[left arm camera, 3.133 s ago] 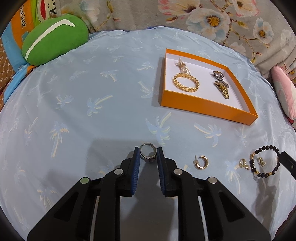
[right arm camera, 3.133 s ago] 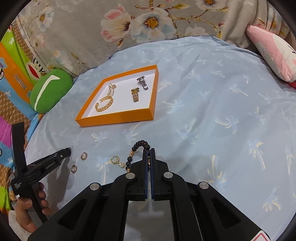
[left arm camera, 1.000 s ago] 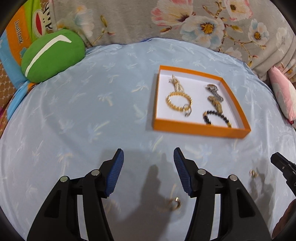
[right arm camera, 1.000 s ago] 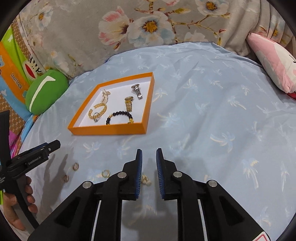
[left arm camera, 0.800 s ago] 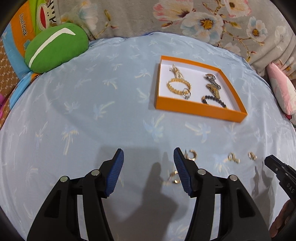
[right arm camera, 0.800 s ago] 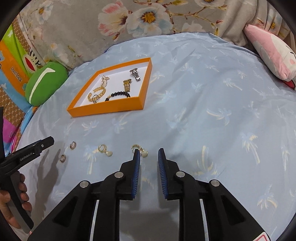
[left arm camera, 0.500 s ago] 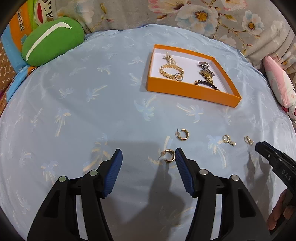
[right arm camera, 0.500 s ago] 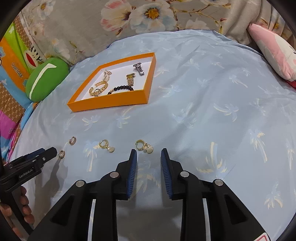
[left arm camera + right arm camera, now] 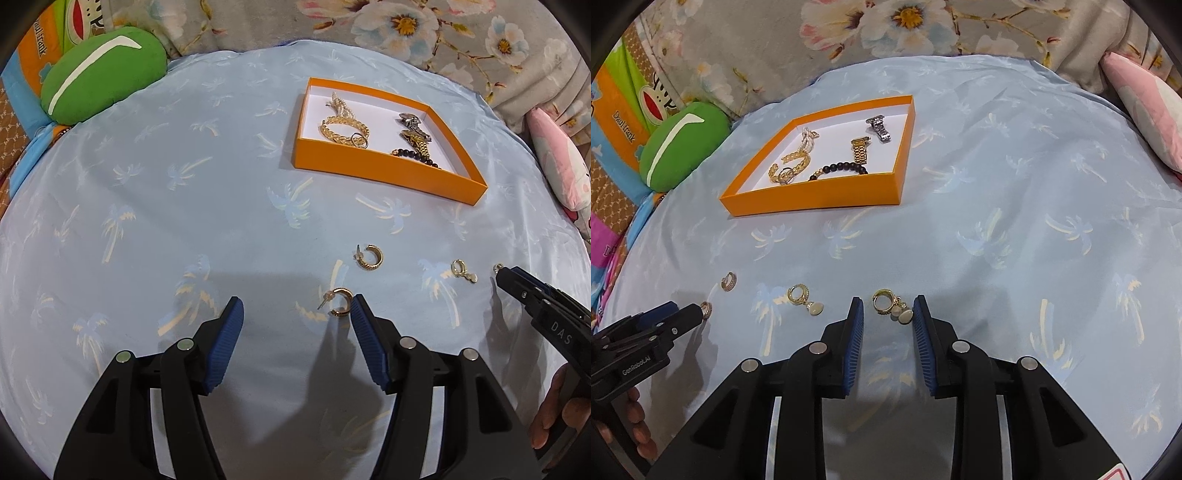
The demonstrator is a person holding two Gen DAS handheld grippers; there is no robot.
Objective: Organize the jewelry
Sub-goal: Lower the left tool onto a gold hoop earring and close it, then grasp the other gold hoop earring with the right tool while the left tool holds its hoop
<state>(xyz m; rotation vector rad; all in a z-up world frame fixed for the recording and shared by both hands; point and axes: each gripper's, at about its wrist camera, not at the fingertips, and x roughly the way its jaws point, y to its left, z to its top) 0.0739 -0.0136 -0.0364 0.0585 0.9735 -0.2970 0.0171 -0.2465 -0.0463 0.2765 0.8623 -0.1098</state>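
An orange tray (image 9: 384, 173) (image 9: 812, 201) on the blue cloth holds a gold chain bracelet (image 9: 340, 129), a ring, a black bead bracelet (image 9: 838, 168) and two watch bands. My left gripper (image 9: 295, 310) is open and empty, low over the cloth, with a gold hoop earring (image 9: 338, 301) just inside its right finger. A second hoop (image 9: 369, 256) lies beyond. My right gripper (image 9: 888, 310) is open and empty, with a gold drop earring (image 9: 890, 301) between its fingertips. Another drop earring (image 9: 803, 297) lies to its left.
A green cushion (image 9: 99, 79) sits at the far left and a pink pillow (image 9: 561, 170) at the right edge. Floral fabric backs the bed. The right gripper's tip (image 9: 517, 284) shows in the left wrist view; the left gripper's tip (image 9: 683, 319) shows in the right wrist view.
Both grippers let go of the ring and bead bracelet into the tray, then came back toward the loose earrings. Over the last second both dropped lower and closer to them, and the right jaws opened wider.
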